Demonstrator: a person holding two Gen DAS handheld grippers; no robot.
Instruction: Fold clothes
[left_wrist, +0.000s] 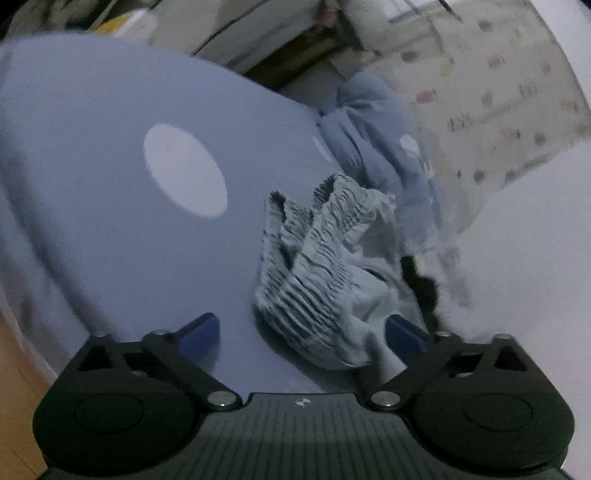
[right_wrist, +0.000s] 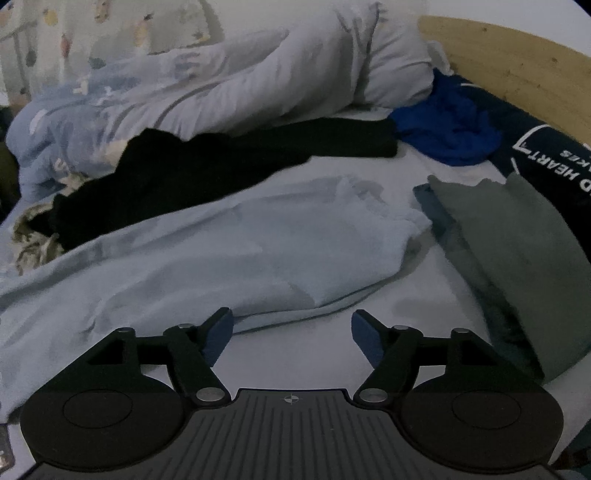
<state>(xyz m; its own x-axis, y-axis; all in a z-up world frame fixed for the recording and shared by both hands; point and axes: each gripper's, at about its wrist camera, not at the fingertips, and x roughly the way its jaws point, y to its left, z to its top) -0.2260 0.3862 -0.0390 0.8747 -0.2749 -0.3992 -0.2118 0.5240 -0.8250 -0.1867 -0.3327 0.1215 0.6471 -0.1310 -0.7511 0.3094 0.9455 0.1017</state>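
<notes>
In the left wrist view my left gripper (left_wrist: 301, 334) is open, its blue pads wide apart. A pale grey-blue garment with a gathered elastic waistband (left_wrist: 314, 266) lies bunched between and just ahead of the pads, nearer the right pad. It rests on a blue sheet with white dots (left_wrist: 129, 177). In the right wrist view my right gripper (right_wrist: 291, 334) is open and empty, just above the bed. A light blue garment (right_wrist: 221, 258) lies spread flat right ahead of it, its near edge by the left pad.
A folded grey-green garment (right_wrist: 517, 258) lies at the right. A black garment (right_wrist: 192, 173), a bright blue bunch (right_wrist: 447, 133), a navy printed item (right_wrist: 546, 155) and a pale duvet (right_wrist: 258, 74) lie behind. A wooden headboard (right_wrist: 517, 66) stands at the far right. A patterned curtain (left_wrist: 480, 103) hangs beyond.
</notes>
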